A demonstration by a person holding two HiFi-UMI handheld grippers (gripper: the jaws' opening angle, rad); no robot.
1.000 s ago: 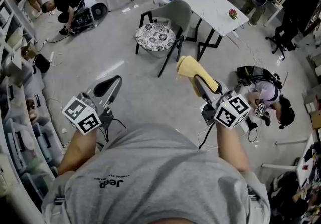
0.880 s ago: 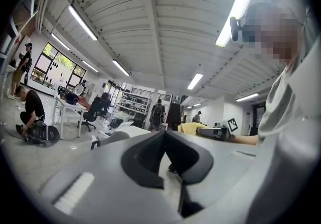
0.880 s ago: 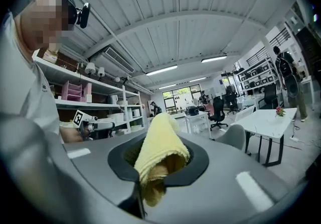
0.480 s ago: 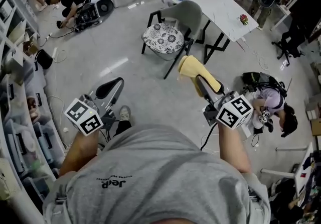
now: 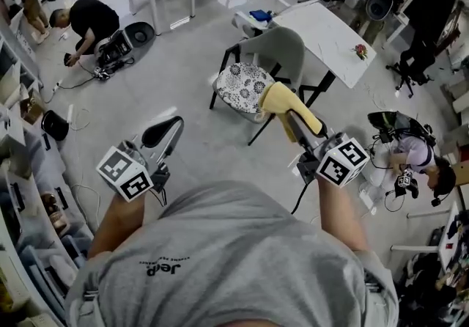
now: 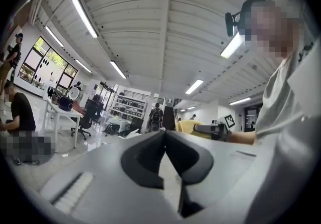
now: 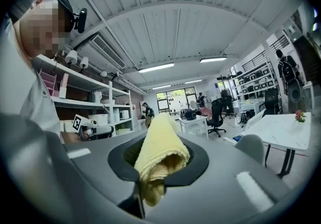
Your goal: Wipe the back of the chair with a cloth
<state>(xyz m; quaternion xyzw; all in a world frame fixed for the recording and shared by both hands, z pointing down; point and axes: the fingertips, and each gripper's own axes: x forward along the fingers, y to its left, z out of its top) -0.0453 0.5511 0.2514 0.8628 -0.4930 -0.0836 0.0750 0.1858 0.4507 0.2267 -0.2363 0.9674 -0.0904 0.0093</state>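
Well, no wiping has begun yet. The right hand-held gripper [image 5: 287, 114] pinches the yellow cloth [image 5: 275, 97] tight, up in the air and, I think, not yet at the chair [image 5: 272, 54]. The left hand-held gripper [image 5: 170, 126] is closed on nothing. The chair's back sits close to the white counter [image 5: 333, 32], so room is tight there. The floor [image 5: 168, 83] on the near side is open.

The cloth [image 5: 280, 100] hides the chair [image 5: 283, 47] seat's near edge

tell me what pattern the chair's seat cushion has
The seat cushion has a black-and-white floral print, while the chair shell is grey; clearest in the head view.
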